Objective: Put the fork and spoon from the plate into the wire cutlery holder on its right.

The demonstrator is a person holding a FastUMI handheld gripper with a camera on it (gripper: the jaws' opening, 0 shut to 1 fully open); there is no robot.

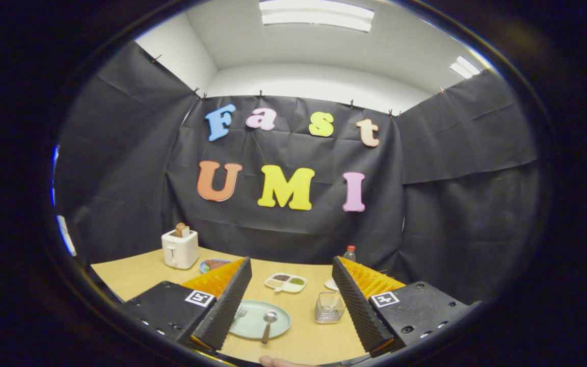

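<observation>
The tongs (289, 300) hang wide open above the surface (135, 275), gripping nothing. Between their fingers lies the plate (259, 319): the spoon (268, 324) points bowl away, handle nearer us; the fork (239, 312) is half hidden by the left finger. The holder (329, 308) stands right of the plate. Beyond sit a divided dish (286, 282), toaster (180, 248) and bottle (349, 253).

Staged recording booth: black cloth walls (120, 168) clipped up beneath an office ceiling's strip lights (316, 12), wooden table (135, 272) inside.
</observation>
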